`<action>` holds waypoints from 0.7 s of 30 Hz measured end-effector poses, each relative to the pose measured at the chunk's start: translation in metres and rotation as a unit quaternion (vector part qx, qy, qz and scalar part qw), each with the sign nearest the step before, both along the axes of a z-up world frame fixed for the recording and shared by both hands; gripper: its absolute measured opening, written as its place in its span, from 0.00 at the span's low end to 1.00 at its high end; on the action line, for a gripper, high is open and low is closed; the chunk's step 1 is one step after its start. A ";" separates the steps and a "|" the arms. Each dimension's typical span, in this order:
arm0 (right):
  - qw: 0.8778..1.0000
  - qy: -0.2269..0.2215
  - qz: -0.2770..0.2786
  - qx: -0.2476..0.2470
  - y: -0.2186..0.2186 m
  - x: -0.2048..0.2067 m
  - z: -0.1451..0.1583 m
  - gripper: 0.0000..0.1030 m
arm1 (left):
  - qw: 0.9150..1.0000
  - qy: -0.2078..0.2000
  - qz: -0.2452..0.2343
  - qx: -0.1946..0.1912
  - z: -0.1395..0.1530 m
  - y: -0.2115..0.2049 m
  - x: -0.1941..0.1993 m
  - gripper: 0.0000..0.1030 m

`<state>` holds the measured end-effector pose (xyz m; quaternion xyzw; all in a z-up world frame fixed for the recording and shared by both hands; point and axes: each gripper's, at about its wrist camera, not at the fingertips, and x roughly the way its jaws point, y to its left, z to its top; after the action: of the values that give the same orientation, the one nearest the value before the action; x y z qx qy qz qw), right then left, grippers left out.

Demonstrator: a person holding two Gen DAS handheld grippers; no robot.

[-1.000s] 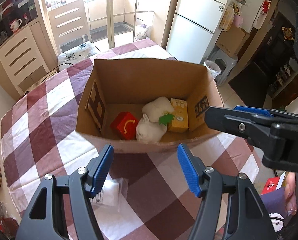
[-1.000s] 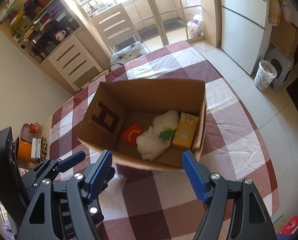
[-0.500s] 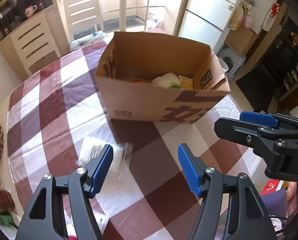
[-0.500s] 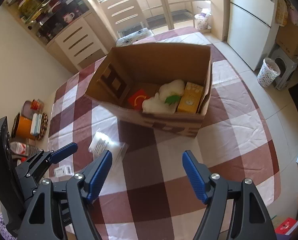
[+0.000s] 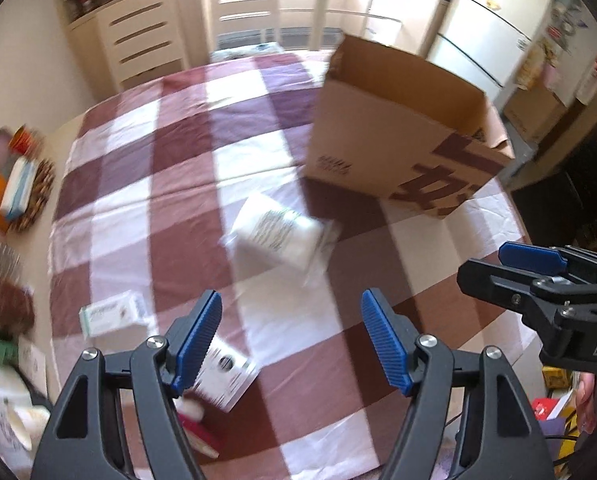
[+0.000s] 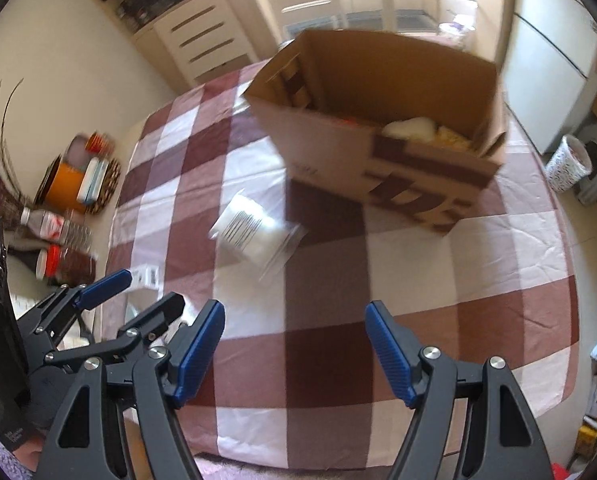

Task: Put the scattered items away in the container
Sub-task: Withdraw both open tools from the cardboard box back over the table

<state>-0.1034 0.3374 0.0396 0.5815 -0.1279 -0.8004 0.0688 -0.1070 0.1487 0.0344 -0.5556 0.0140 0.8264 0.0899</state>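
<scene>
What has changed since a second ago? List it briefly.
Both grippers drew back from the cardboard box toward the table's near edge. The left gripper has just been opening, nothing between its jaws; the right gripper stayed open and empty. The plastic packet and the box contents stayed put.

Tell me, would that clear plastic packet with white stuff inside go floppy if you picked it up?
Probably somewhat. The plastic packet looks soft and pillowy with a loose clear edge, so it would likely sag and crinkle. Its glossy film may slip between gripper pads. It lies flat on the tablecloth, so it is unlikely to roll.
</scene>
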 end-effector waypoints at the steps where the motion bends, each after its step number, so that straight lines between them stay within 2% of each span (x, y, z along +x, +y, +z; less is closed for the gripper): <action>1: 1.000 -0.002 0.008 0.000 -0.007 0.001 -0.002 0.73 | 1.000 -0.002 0.012 -0.002 -0.002 -0.009 0.006 0.71; 7: 0.998 -0.013 0.066 0.009 -0.050 0.008 -0.015 0.73 | 0.997 -0.009 0.070 -0.008 -0.009 -0.051 0.037 0.72; 11: 0.994 -0.022 0.105 0.011 -0.079 0.012 -0.024 0.73 | 0.993 -0.013 0.118 -0.011 -0.014 -0.085 0.057 0.72; 15: 0.991 -0.033 0.130 -0.001 -0.104 0.014 -0.036 0.73 | 0.985 -0.017 0.171 -0.013 -0.023 -0.127 0.080 0.72; 21: 0.984 -0.046 0.174 0.007 -0.142 0.014 -0.056 0.73 | 0.967 -0.035 0.249 -0.025 -0.047 -0.194 0.116 0.71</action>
<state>-0.0889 0.1955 -0.0164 0.6318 -0.0217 -0.7493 0.1971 0.0091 -0.0453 -0.0130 -0.5723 -0.1074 0.8022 -0.1324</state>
